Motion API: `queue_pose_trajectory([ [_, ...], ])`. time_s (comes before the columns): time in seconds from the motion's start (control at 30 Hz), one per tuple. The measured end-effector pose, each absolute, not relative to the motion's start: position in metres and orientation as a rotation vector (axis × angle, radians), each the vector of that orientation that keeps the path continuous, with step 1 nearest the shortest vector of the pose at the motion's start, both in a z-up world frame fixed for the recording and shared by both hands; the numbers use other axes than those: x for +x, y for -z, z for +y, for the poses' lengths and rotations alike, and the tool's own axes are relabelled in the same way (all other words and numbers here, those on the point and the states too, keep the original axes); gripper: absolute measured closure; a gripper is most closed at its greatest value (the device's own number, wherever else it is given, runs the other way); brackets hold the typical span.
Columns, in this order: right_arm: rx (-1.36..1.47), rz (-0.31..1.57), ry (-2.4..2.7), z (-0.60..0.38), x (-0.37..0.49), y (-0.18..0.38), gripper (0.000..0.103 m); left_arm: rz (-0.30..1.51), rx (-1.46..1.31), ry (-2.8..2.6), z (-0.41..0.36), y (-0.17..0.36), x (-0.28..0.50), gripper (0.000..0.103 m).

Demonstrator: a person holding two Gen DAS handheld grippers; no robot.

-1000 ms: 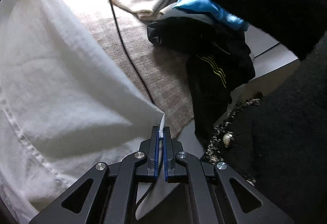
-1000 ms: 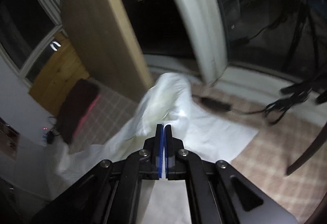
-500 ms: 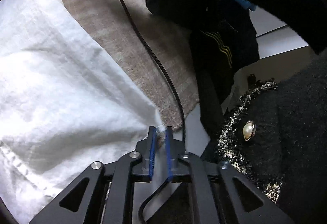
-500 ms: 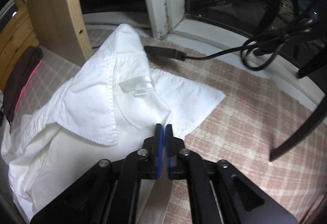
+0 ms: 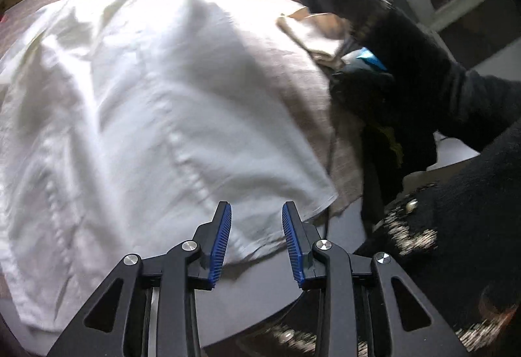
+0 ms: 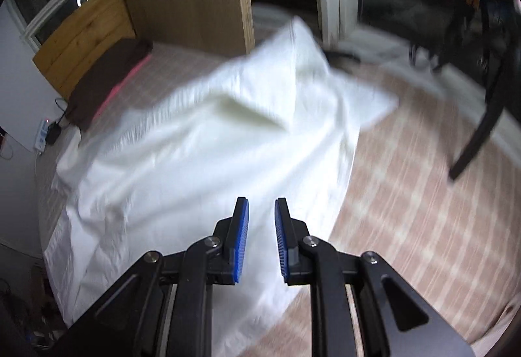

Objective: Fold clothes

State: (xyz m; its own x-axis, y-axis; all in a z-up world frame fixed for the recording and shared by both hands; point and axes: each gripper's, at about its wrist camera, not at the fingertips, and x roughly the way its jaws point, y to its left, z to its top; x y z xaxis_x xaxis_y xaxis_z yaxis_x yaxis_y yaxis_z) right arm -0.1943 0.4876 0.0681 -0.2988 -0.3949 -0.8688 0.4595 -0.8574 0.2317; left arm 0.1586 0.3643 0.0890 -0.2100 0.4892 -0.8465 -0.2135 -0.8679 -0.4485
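Checked bedcover (image 6: 407, 210) beneath, the white shirt (image 6: 211, 145) lies just ahead of both jaws; left gripper (image 5: 256, 220) and right gripper (image 6: 261, 213) have just been opening, nothing between them. Regrip at matching corners, I'd say.

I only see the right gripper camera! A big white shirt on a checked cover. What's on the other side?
Observer: The left wrist view shows a pile of dark clothes beside the white shirt.
Operator: Is the left gripper holding the shirt?
Observer: No. The left gripper is open; its jaws have just been opening, with nothing clamped between them.
Operator: Anything else there?
Observer: A cream garment lies beyond the shirt.
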Motion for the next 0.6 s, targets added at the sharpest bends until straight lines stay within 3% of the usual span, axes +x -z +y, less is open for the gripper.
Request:
queue_pose_trajectory([
  [0.17, 1.535, 0.12, 2.093, 0.494, -0.147, -0.048, 0.086, -0.297, -1.655, -2.118, 0.368, -0.073, 0.171, 0.071],
  [0.23, 1.534, 0.024, 2.084, 0.508, -0.12, -0.055, 0.086, -0.283, -1.69, -2.13, 0.366, -0.067, 0.177, 0.071],
  [0.3, 1.527, -0.049, 2.072, 0.52, -0.089, -0.06, 0.075, -0.285, -1.719, -2.164, 0.353, -0.063, 0.186, 0.071],
  [0.5, 1.489, -0.148, 1.984, 0.523, 0.033, -0.054, 0.075, -0.371, -1.757, -2.416, 0.291, -0.073, 0.213, 0.071],
  [0.6, 1.501, -0.091, 1.943, 0.496, 0.068, -0.04, 0.075, -0.397, -1.775, -2.58, 0.257, -0.079, 0.224, 0.062],
])
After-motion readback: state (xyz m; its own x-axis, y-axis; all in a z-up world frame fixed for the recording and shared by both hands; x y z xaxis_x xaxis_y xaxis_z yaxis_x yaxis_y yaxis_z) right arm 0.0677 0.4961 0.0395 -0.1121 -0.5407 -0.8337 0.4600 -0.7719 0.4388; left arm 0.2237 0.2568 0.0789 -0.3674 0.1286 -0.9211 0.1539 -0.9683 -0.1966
